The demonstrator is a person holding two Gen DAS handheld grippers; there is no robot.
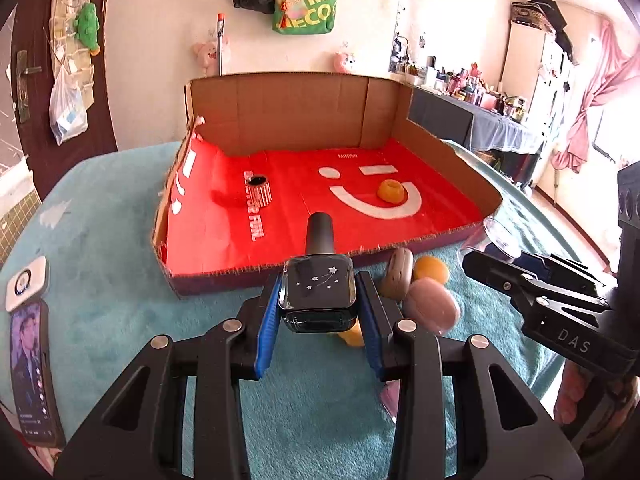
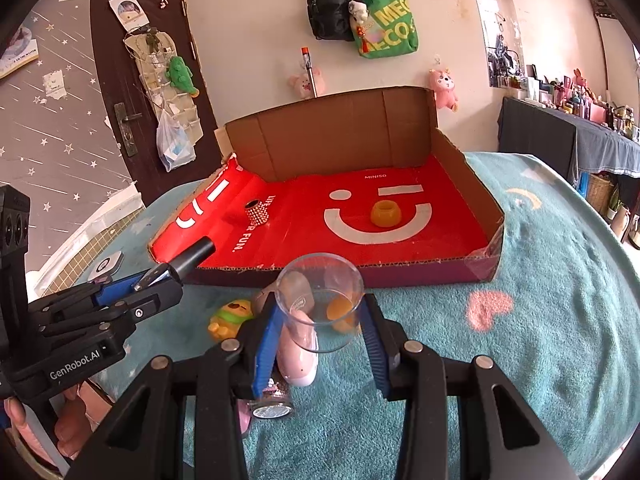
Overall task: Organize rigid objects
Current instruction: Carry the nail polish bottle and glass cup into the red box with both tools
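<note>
Clamped in my left gripper [image 1: 318, 304] is a dark nail polish bottle [image 1: 319, 292]; my right gripper [image 2: 320, 332] squeezes a clear plastic cup [image 2: 320, 304]. Both hang just short of the cardboard tray [image 2: 452, 152]. Next, I'd carry each over the near wall and set it on the red liner.

Two fisheye views are given, each mounted on a handheld gripper and aimed forward and downward along its fingers.

In the left wrist view, the left gripper [image 1: 319, 312] fills the lower centre at very close range, and the cardboard tray [image 1: 292, 112] is seen beyond it in mid-frame; the right gripper [image 1: 494, 262] enters from the right edge.

In the right wrist view, the right gripper [image 2: 320, 328] occupies the lower centre, and the left gripper [image 2: 160, 276] enters at the left edge.

The tray [image 2: 332, 136], the teal blanket [image 1: 112, 248] [image 2: 540, 320] and the far wall with the green bag [image 1: 310, 4] [image 2: 390, 26] are shared by both views, seen from slightly offset sides.
</note>
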